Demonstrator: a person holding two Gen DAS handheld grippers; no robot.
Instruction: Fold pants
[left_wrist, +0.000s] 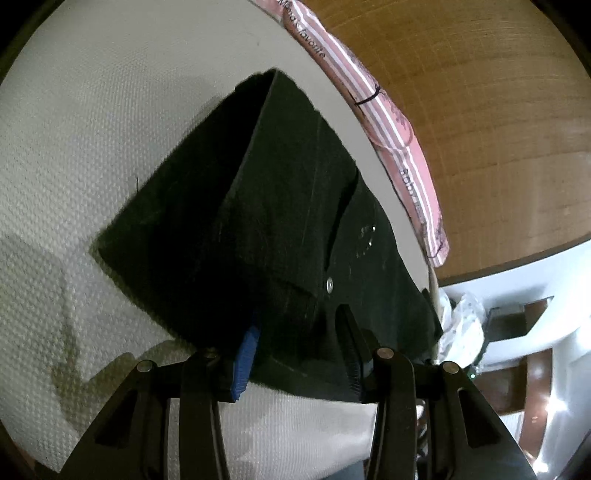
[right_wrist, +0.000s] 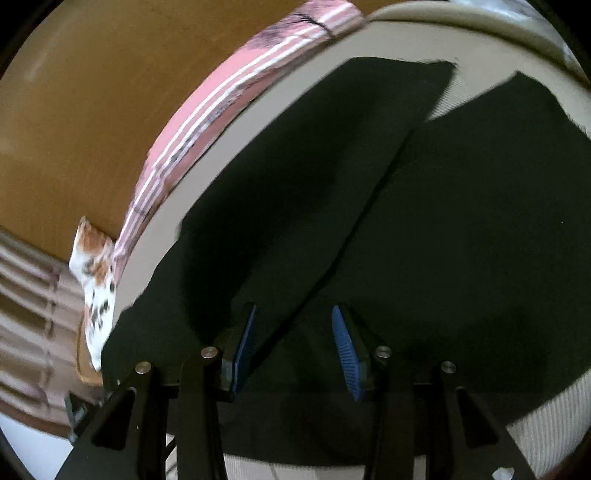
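Dark pants (left_wrist: 288, 192) lie on a white textured bed cover (left_wrist: 74, 147), folded, with a metal button showing near my fingers. My left gripper (left_wrist: 299, 325) sits at the near edge of the pants. The cloth spans the gap between its spread fingers and hides the tips; one blue pad (left_wrist: 245, 362) shows and I see no pinch. In the right wrist view the pants (right_wrist: 461, 221) spread wide, with both legs running away from me. My right gripper (right_wrist: 294, 308) hovers just over them, jaws apart, both blue pads bare, nothing between them.
A pink striped cloth (left_wrist: 388, 125) (right_wrist: 207, 110) runs along the bed's far edge against a wooden panel (left_wrist: 480, 110). A spotted white and orange cloth (right_wrist: 96, 280) hangs at the bed's corner. Past the edge are a white floor and clutter (left_wrist: 465, 325).
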